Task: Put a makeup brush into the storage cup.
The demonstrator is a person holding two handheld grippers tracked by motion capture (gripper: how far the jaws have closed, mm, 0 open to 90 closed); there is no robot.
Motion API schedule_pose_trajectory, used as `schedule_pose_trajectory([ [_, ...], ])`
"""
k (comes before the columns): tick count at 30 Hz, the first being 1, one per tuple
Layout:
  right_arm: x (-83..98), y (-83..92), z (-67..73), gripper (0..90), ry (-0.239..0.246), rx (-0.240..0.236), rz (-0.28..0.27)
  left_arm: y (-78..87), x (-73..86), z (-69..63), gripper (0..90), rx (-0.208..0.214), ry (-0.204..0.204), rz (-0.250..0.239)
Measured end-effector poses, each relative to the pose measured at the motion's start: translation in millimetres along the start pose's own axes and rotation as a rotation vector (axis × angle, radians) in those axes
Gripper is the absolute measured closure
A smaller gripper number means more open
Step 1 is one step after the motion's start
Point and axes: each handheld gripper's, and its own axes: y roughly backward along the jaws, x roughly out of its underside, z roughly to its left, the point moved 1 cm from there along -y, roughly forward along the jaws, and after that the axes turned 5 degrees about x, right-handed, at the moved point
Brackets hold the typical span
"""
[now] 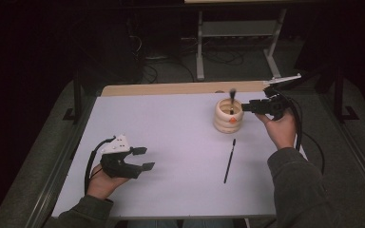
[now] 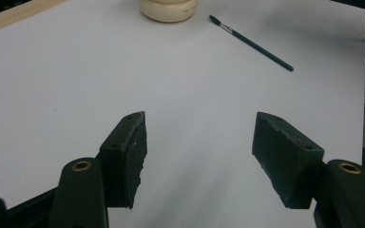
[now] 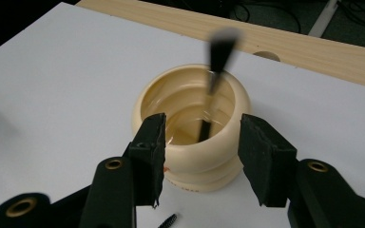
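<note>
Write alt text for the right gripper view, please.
A cream ribbed pot stands on a white table with a dark makeup brush upright inside it, bristles up. The right gripper hangs before it, jaws open, holding nothing.

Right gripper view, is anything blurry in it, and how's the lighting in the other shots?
Right gripper view: the brush standing in the cream holder is smeared by motion blur, while the right tongs stay sharp. High view: the table is evenly lit, the surroundings fall to near black, and the brush tip is blurred there too. Left gripper view: sharp, soft shadows, no glare.
</note>
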Motion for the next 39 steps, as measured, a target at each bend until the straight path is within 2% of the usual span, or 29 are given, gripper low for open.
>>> schedule_pose_trajectory([
  [5, 5.8, 5.0, -0.4, 46.3, 0.001, -0.01, -0.01, 1.8, 1.3, -0.1, 35.4, 0.002, 0.01, -0.006],
  [15, 16.0, 15.3, 8.9, 40.8, 0.019, -0.027, -0.021, 2.3, 0.6, 2.2, 34.6, -0.002, 0.011, -0.006],
  [29, 27.6, 17.6, 20.8, 37.1, 0.05, -0.036, -0.017, 2.5, 0.8, 2.4, 34.2, -0.004, 0.013, -0.009],
  [39, 39.0, 21.8, 24.8, 34.1, 0.049, -0.045, -0.022, 1.9, 0.3, 2.0, 34.0, -0.002, 0.019, -0.01],
])
